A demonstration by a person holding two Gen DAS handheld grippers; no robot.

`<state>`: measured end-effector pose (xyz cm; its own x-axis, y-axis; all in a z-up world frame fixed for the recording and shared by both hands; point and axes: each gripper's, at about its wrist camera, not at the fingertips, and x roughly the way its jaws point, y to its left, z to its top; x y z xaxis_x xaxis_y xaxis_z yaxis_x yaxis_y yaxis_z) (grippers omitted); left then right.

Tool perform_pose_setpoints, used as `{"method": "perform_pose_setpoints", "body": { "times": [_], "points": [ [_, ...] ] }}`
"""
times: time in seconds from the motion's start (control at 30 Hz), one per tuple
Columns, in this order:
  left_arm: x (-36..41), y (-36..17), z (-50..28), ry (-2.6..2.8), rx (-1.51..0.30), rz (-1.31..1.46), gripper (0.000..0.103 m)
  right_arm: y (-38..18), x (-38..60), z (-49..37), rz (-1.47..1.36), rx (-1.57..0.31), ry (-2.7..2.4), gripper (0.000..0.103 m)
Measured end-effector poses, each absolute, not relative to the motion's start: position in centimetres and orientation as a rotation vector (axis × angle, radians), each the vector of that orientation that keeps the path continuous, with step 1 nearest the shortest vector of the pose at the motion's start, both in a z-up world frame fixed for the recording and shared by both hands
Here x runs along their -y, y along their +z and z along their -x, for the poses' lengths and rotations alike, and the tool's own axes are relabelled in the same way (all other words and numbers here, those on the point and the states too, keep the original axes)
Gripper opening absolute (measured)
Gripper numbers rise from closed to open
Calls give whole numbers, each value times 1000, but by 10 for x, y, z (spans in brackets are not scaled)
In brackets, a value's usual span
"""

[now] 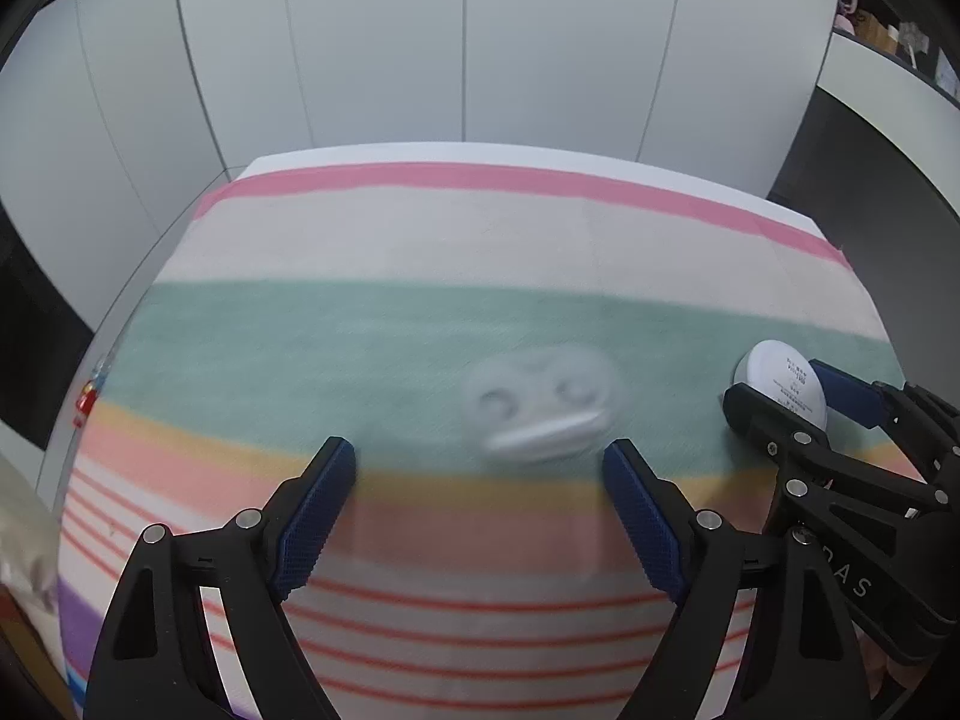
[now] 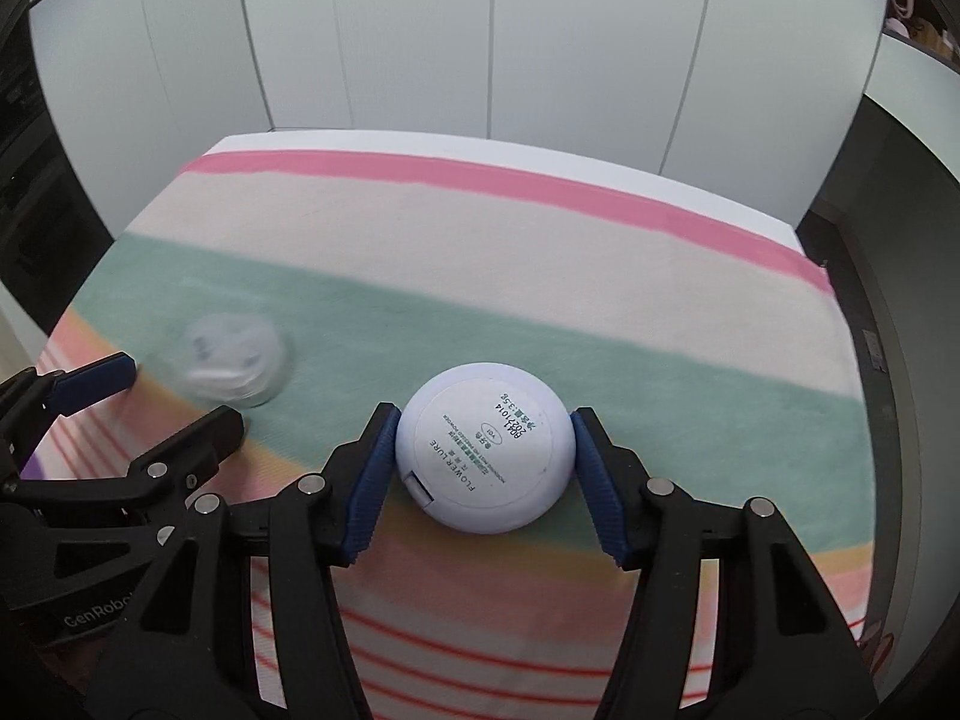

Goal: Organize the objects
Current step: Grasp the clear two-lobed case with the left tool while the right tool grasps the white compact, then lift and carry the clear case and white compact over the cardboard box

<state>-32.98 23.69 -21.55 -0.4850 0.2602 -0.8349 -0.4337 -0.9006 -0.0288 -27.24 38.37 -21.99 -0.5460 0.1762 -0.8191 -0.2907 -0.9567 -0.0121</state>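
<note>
A round white compact (image 2: 485,455) with a printed label on its underside is clamped between the blue pads of my right gripper (image 2: 486,450), tilted on edge just above the striped cloth. In the left wrist view the compact (image 1: 783,384) and the right gripper (image 1: 780,402) show at the right. A blurred white, rounded case (image 1: 540,408) lies on the green stripe just ahead of my left gripper (image 1: 480,480), which is open and empty. The case also shows at the left of the right wrist view (image 2: 237,363), beside the left gripper (image 2: 180,396).
A striped cloth (image 1: 420,228) in pink, cream, green and orange covers the table. White wall panels stand behind the far edge. A dark gap and a shelf with small items (image 1: 888,30) lie at the right.
</note>
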Motion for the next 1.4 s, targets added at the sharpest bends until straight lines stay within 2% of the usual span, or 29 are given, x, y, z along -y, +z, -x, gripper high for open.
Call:
{"method": "perform_pose_setpoints", "body": {
  "times": [0.17,0.3,0.83,1.23,1.4],
  "points": [
    [-255,-217,339,2400,-295,1275,84,-221,-399,271,1318,-212,2511,60],
    [-265,-213,339,2392,-305,1259,59,-215,-403,274,1339,-210,2510,60],
    [-251,-163,276,2387,-274,1262,59,-180,-398,209,1415,-314,2472,60],
    [-239,-104,202,2339,-258,1281,58,-117,-383,134,1422,-348,2442,60],
    [-229,-69,171,2328,-245,1247,58,-89,-366,99,1405,-292,2478,60]
  ]
}}
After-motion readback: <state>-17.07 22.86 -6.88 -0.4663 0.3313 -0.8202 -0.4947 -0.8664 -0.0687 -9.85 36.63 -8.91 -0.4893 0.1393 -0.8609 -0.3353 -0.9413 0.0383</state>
